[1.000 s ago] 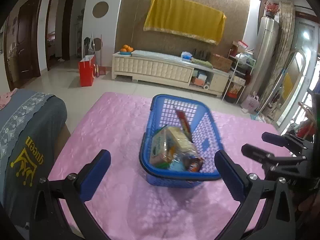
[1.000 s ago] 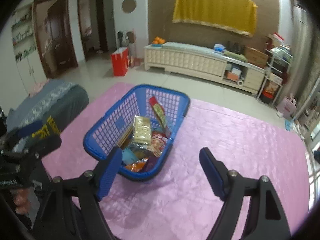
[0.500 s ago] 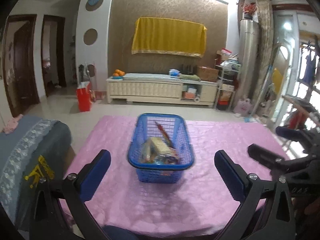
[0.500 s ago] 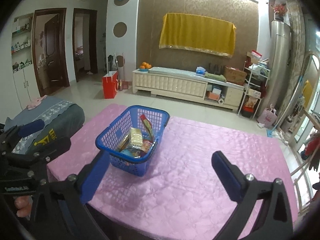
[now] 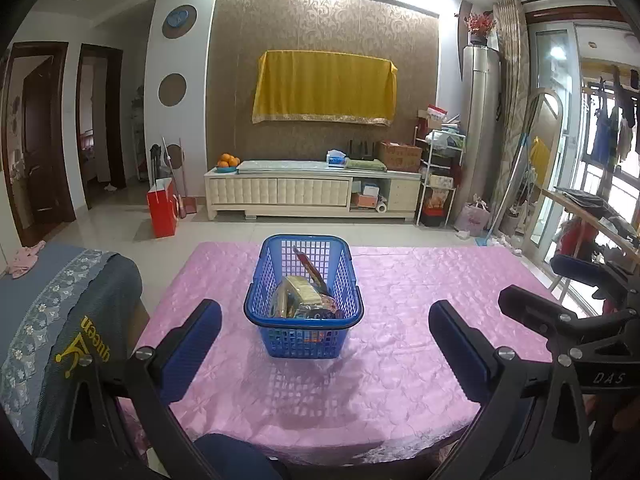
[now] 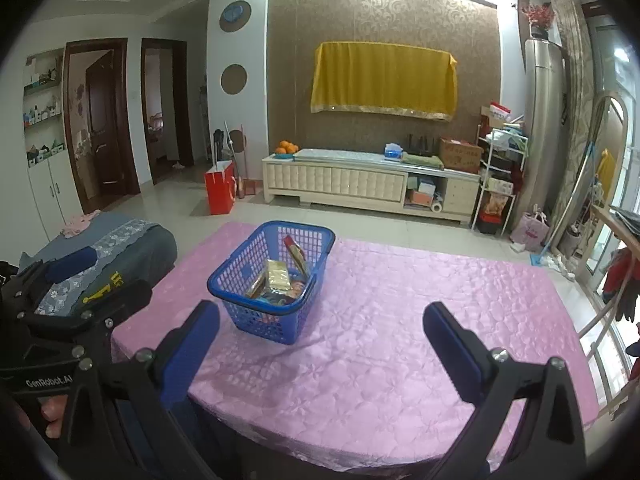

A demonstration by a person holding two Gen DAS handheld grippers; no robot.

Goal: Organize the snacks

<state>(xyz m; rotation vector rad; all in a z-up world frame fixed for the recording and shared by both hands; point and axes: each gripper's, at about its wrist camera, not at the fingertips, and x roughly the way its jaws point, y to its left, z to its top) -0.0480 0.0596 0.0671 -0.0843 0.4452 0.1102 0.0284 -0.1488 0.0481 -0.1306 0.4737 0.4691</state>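
Note:
A blue plastic basket [image 5: 304, 322] stands on the pink tablecloth [image 5: 420, 280], with several snack packets [image 5: 300, 292] lying and leaning inside it. My left gripper [image 5: 323, 306] is open and empty, held back from the basket over the table's near edge. The right wrist view shows the same basket [image 6: 256, 304] and packets [image 6: 278, 276] to the left of centre. My right gripper [image 6: 320, 308] is wide open with nothing between its fingers, well short of the basket. Each gripper shows in the other's view: the right one [image 5: 548, 286] and the left one [image 6: 102, 274].
A chair with a grey embroidered cover [image 5: 60, 300] stands close at the table's left side. Beyond the table are tiled floor, a red bag [image 5: 162, 212] and a low white cabinet [image 5: 312, 192]. A rack with clothes [image 6: 616, 280] is at the right.
Both grippers have drawn back and risen away from the basket, which now looks smaller and farther. The right jaws have spread wider. The basket and packets stayed put.

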